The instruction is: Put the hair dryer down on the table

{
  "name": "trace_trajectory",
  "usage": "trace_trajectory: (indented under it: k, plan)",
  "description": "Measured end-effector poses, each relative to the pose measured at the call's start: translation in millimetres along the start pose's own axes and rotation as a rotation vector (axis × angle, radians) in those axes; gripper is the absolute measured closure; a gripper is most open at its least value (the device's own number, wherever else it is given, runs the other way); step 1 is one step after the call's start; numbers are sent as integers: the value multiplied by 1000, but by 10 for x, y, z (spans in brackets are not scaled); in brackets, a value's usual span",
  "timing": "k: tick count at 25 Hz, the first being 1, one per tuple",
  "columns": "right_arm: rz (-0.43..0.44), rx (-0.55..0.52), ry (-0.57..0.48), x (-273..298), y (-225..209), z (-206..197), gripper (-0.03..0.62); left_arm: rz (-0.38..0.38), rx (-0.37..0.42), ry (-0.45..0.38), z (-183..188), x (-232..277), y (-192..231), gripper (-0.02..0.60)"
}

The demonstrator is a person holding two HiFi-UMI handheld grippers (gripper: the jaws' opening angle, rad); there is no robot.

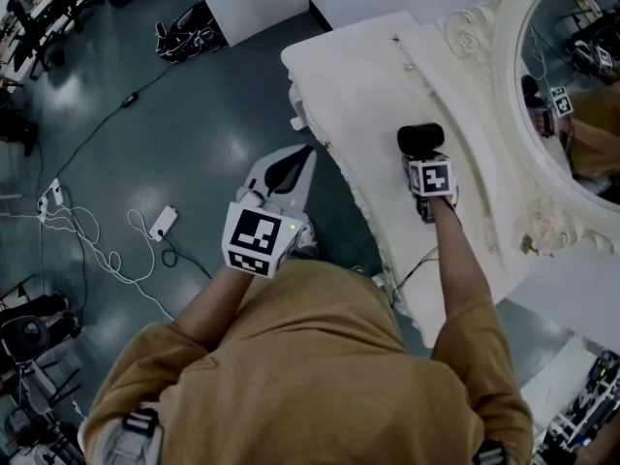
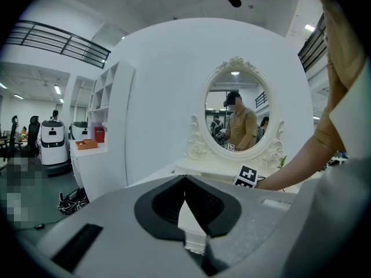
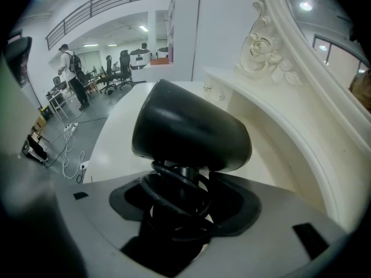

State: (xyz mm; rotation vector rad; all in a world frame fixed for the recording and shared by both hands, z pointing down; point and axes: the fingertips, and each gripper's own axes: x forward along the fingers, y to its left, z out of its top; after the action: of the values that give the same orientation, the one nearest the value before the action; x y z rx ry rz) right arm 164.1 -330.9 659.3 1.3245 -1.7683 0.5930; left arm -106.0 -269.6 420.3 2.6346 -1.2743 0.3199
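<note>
A black hair dryer [image 1: 420, 139] [image 3: 191, 135] with its cord coiled round the handle stands just above the white dressing table [image 1: 358, 76] [image 3: 116, 138]. My right gripper [image 1: 423, 159] [image 3: 182, 184] is shut on the handle and cord, pointing steeply down, with the dryer's barrel above the jaws. Whether the dryer touches the tabletop is hidden. My left gripper [image 1: 308, 153] [image 2: 185, 181] hangs off the table's left edge over the floor, its jaws meeting at the tips with nothing in them.
An oval mirror [image 1: 572, 76] [image 2: 235, 112] in an ornate white frame stands along the table's right side. On the dark floor lie a white power strip [image 1: 163, 223] with cables and a black bag [image 1: 184, 35].
</note>
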Motion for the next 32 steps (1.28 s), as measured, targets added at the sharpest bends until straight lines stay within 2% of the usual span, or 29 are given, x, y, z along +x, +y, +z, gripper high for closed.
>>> trace_trajectory:
  k: [3,6,19,23,32]
  plan:
    - [7,6,1,3,23,0,321,-1,-1,-2,3,5,-7,577]
    - [12,31,44,26,6,-120,319,0,-3,-2,-1,15,-6,577]
    - [67,81,69,38,38,-189,318,-3,-16,2,-29,65,-29,577]
    - [133,124,72,41,143,-178,276,0,-18,4,-25,59,-21,577]
    - [117,143,56,21,128,-185,279,1,-13,3,-20,44,-76,577]
